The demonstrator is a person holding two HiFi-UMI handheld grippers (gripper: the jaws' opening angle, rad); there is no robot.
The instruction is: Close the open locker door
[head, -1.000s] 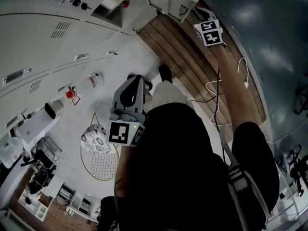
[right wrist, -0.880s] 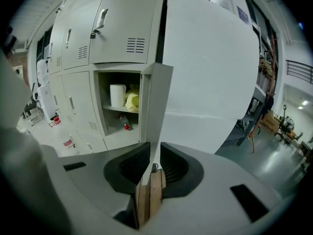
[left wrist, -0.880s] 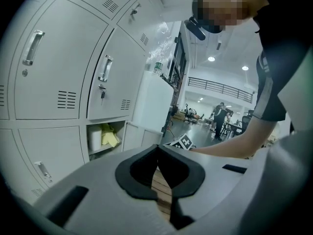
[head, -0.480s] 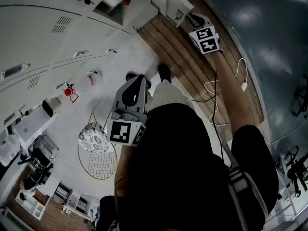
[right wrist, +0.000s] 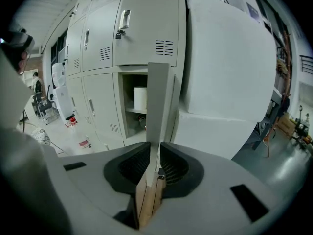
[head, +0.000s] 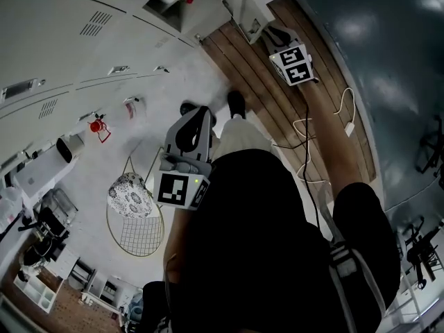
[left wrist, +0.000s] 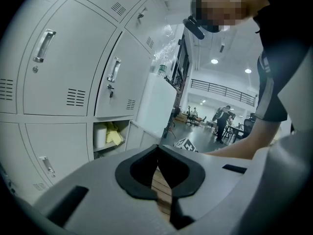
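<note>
The open locker [head: 166, 2] sits in the lower row, with a white roll [right wrist: 140, 98] and something yellow [left wrist: 113, 135] inside. Its grey door [right wrist: 157, 102] swings out toward me and shows edge-on in the right gripper view. My right gripper [right wrist: 156, 154] points straight at that edge. Its jaws are drawn together to a thin slit with nothing held, and I cannot tell if they touch the door. In the head view the right gripper [head: 274, 35] is just below the door [head: 239, 5]. My left gripper [left wrist: 157, 161] is shut and empty, held low by my body [head: 193, 116].
A tall white cabinet [right wrist: 225, 82] stands right beside the open locker. Closed grey lockers [left wrist: 63, 72] fill the left. On the pale floor lie a round wire frame [head: 135, 220] and a red item [head: 97, 125]. White cable [head: 312, 127] trails over the wooden planks.
In the head view the lockers have slid up and left. The right gripper's marker cube has drifted slightly down and left. The left gripper has stayed in place.
</note>
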